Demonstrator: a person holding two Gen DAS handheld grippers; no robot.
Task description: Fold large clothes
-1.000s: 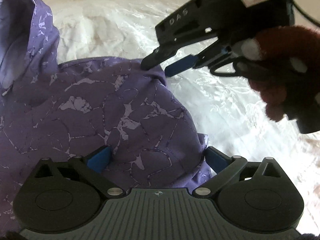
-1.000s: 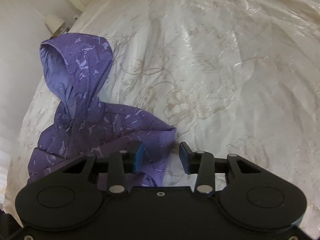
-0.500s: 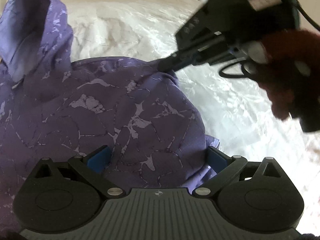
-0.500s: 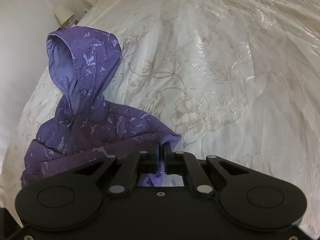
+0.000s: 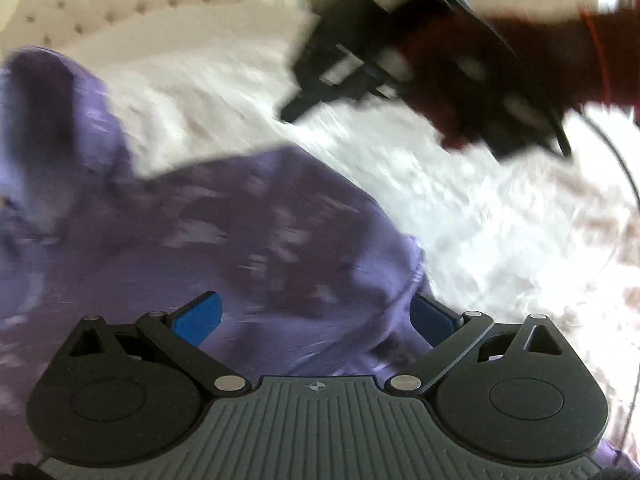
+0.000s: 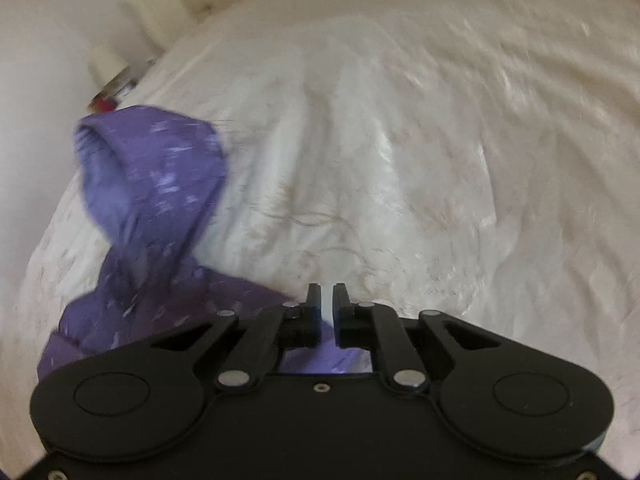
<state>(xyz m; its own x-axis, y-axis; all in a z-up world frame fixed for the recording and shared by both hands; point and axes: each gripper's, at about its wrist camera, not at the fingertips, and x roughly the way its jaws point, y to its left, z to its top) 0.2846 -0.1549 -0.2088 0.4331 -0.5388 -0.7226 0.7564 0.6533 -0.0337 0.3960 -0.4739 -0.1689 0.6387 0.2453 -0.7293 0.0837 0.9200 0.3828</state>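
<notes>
A purple hooded jacket (image 5: 240,220) with pale marbling lies on the white bed (image 5: 480,220), its hood (image 6: 160,184) standing up at the left. My left gripper (image 5: 316,312) is open wide, and the jacket's bulk lies between and below its blue pads (image 5: 198,316). In the left wrist view my right gripper (image 5: 288,112) hangs above the sheet just past the jacket's far edge. Its jaws (image 6: 327,300) are slightly apart and opening. White sheet shows through the gap at the tips, and purple cloth lies underneath. Both views are motion-blurred.
A tufted cream headboard (image 5: 120,4) runs along the far side of the bed. A hand in a dark red glove (image 5: 500,80) holds the right gripper, with a black cable (image 5: 628,184) trailing from it. Small items (image 6: 116,84) stand beside the bed at the upper left.
The right gripper closed at the jacket's shoulder corner, then parted a little and rose off it. The left wrist view has swung upward, bringing the headboard into sight.
</notes>
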